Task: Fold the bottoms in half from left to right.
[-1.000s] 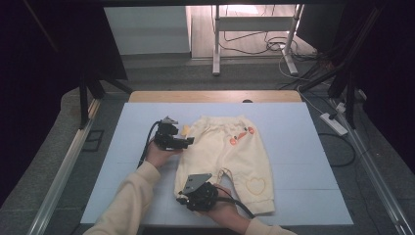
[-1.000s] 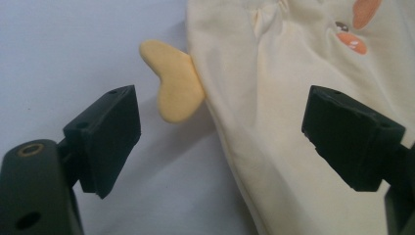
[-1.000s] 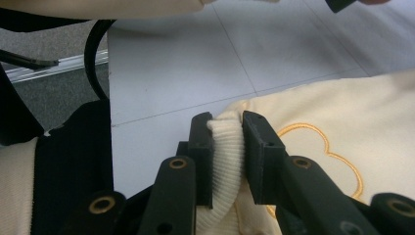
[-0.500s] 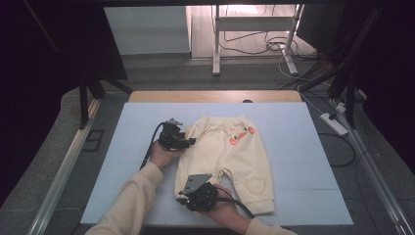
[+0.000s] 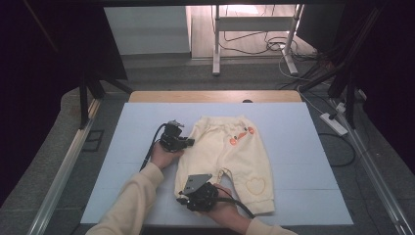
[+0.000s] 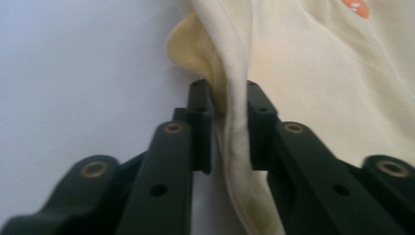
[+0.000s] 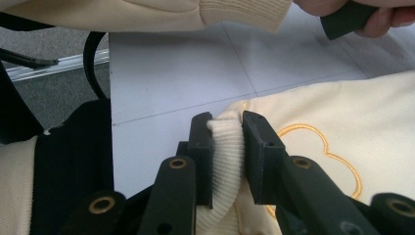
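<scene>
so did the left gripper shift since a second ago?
Barely. In the high view the left gripper sits at the same spot by the pants' waist edge on the blue mat; its jaws have just been closing on that edge.

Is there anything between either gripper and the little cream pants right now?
Nothing visible. The left gripper has just closed its jaws on the side edge of the pants, and the right gripper clamps a ribbed leg cuff.

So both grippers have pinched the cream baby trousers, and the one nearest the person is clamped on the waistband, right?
Not quite. The right gripper, the one nearest the person, is clamped on a ribbed leg cuff of the cream baby trousers, not the waistband; the right gripper view shows it. The left gripper has just been closing and now pinches the trousers' edge near the waist end.
</scene>
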